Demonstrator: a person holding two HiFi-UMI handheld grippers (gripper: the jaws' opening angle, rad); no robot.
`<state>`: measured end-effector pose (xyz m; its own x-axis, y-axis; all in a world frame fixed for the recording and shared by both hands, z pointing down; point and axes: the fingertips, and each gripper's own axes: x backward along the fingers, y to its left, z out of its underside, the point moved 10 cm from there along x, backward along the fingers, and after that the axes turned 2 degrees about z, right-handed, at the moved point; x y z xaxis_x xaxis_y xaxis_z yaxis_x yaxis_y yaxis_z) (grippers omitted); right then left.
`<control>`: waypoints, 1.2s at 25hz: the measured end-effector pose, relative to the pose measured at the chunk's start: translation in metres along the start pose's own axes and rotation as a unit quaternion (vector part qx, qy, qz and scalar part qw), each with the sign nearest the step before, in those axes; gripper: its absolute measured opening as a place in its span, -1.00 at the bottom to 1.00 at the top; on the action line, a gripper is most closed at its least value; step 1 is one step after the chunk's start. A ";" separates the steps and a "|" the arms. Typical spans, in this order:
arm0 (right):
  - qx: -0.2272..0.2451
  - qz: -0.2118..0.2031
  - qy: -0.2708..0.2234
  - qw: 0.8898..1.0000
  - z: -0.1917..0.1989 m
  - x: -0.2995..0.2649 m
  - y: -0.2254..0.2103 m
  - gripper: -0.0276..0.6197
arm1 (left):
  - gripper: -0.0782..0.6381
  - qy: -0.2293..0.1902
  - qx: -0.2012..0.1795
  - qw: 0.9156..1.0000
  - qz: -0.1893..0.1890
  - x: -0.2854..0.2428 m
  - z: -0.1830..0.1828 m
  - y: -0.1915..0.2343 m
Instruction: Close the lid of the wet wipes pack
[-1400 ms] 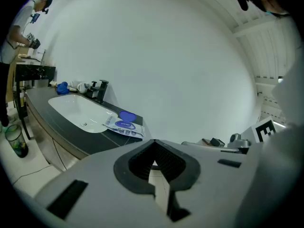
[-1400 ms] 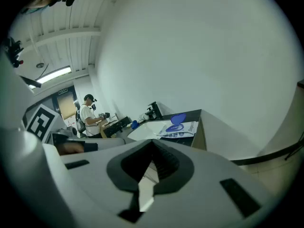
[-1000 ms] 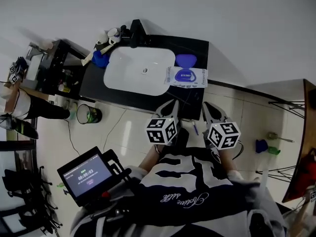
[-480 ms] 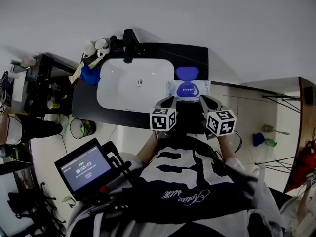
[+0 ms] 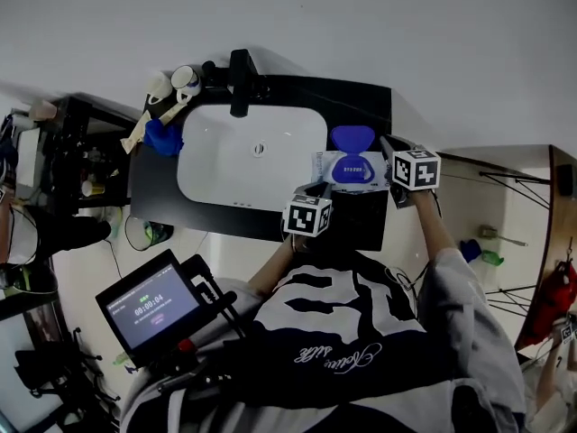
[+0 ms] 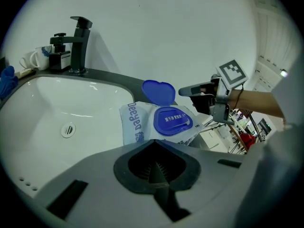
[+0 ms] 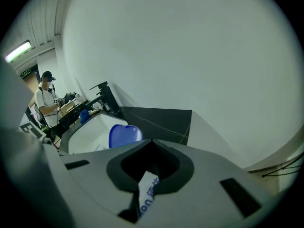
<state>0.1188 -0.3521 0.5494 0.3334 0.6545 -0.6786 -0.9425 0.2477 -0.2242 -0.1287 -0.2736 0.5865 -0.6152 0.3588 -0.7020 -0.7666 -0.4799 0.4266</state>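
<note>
Blue lid (image 5: pixel 352 137) stands open beyond my left tongs (image 6: pixel 154 167), pressed together, empty. My right tongs (image 7: pixel 147 186) pinch the wet wipes pack (image 5: pixel 329 165); I fear a hard push pulls it loose.

Black-and-white lettered shirt (image 5: pixel 347 332), grey left tongs (image 6: pixel 153 169), grey right tongs (image 7: pixel 146 175), marker cubes (image 5: pixel 416 169)

A staged washroom corner inside a lab: a white sink (image 5: pixel 248 156) with black faucet (image 5: pixel 241 81) set in a black table (image 5: pixel 361 115), beside an equipment rack (image 5: pixel 81 152) and a timer screen (image 5: pixel 151 307).
</note>
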 end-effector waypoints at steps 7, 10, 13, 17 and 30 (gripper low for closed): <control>-0.001 -0.080 0.015 0.997 -0.003 -0.033 -0.011 -0.92 | -0.79 0.014 -0.014 1.000 0.002 -0.009 0.004 0.002; -0.005 -0.127 -0.017 0.992 -0.003 -0.013 -0.003 -0.92 | -0.79 0.016 -0.018 1.000 0.000 -0.009 0.004 0.001; 0.046 -0.144 -0.001 0.989 0.006 0.006 0.013 -0.92 | -0.79 0.018 -0.017 1.000 0.000 -0.007 0.004 0.000; 0.150 -0.160 0.053 0.974 0.031 0.021 0.043 -0.92 | -0.79 0.020 -0.017 1.000 -0.001 -0.007 0.003 -0.001; 0.262 -0.058 0.141 0.953 0.049 0.006 0.100 -0.92 | -0.79 0.014 -0.010 1.000 -0.012 -0.002 0.001 0.007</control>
<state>0.0277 -0.2884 0.5575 0.3453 0.4010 -0.8485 -0.7348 0.6780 0.0214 -0.1327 -0.2769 0.5913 -0.5907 0.3488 -0.7276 -0.7773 -0.4878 0.3972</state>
